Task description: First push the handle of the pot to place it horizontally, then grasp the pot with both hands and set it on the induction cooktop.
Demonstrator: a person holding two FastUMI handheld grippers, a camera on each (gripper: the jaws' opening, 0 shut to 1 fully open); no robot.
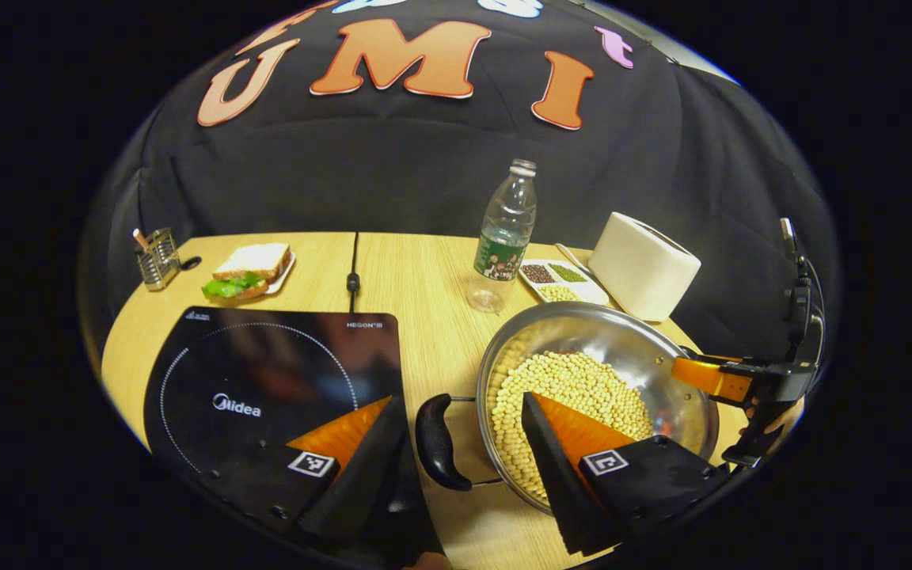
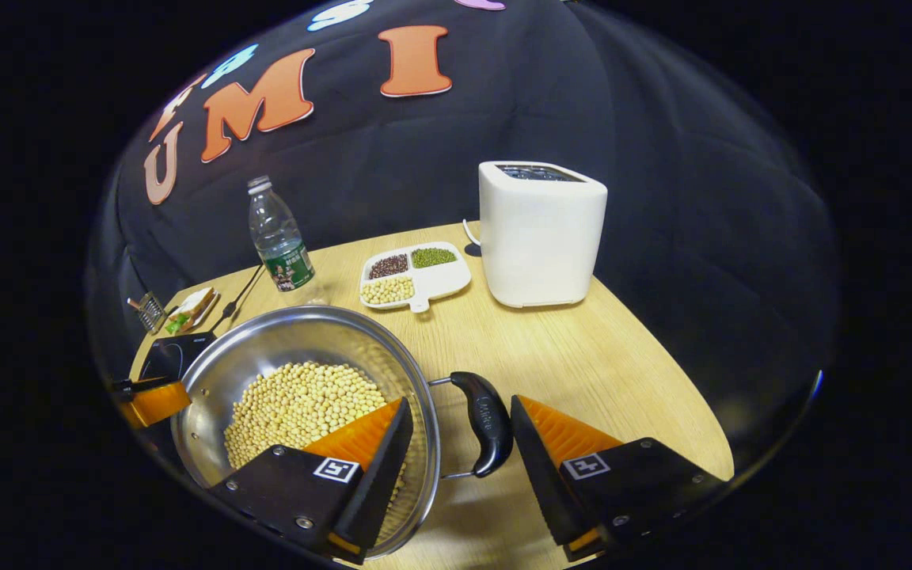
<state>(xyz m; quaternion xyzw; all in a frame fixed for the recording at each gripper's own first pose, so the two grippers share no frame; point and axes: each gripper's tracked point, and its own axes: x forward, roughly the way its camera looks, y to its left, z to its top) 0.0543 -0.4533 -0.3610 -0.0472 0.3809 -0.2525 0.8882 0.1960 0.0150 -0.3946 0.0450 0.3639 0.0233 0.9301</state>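
The pot (image 1: 598,396) (full of soybeans) sits beside the induction cooktop (image 1: 266,388); each wide-open gripper, left gripper (image 1: 464,443) and right gripper (image 2: 460,443), straddles one handle.

A shiny round metal pot (image 1: 646,356) sits on the wooden table, about half full of small yellow beans (image 1: 575,388). It has a black loop handle (image 1: 436,442) at each side, lying flat. In the left gripper view, the flat black induction cooktop (image 1: 266,380) lies just beside it, at 9 o'clock.
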